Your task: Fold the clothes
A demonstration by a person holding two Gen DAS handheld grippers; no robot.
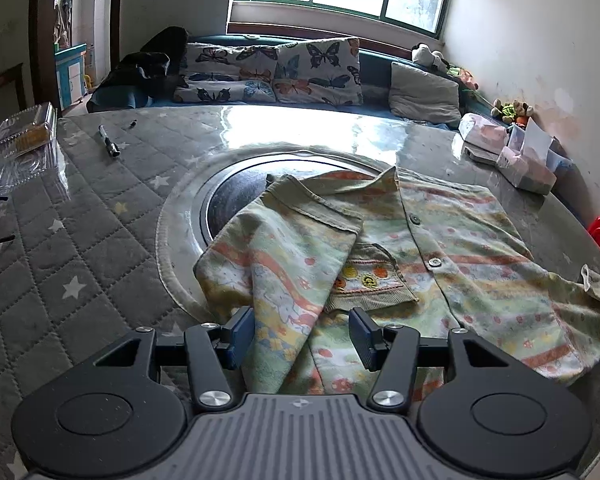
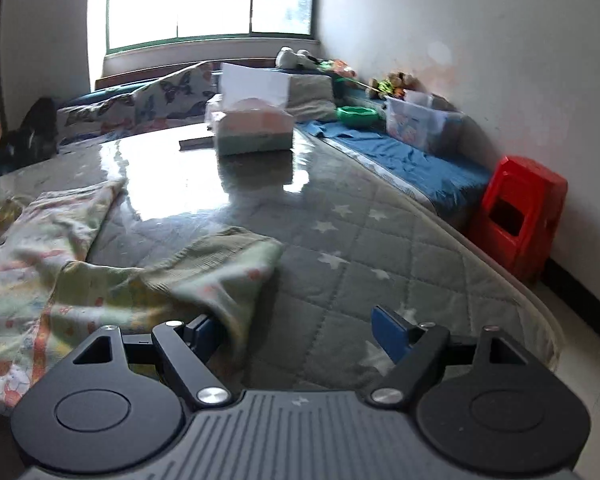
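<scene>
A small green and orange patterned button shirt (image 1: 440,240) lies spread on the quilted star-print table cover (image 1: 80,240). Its left sleeve (image 1: 288,248) is folded over the chest pocket. My left gripper (image 1: 302,336) is open, its jaws straddling the folded sleeve's base at the shirt's near edge. In the right wrist view the shirt (image 2: 40,248) lies at left, with its other sleeve (image 2: 220,268) reaching toward my right gripper (image 2: 296,332). That gripper is open, and the sleeve's edge drapes over its left finger.
A round metal hotplate (image 1: 236,196) sits in the table's middle, partly under the shirt. A clear plastic box (image 1: 20,148) and a pen (image 1: 108,142) lie far left. Tissue boxes (image 2: 256,128) stand far right. A red stool (image 2: 516,216) stands beside the table. A sofa with cushions (image 1: 276,72) is behind.
</scene>
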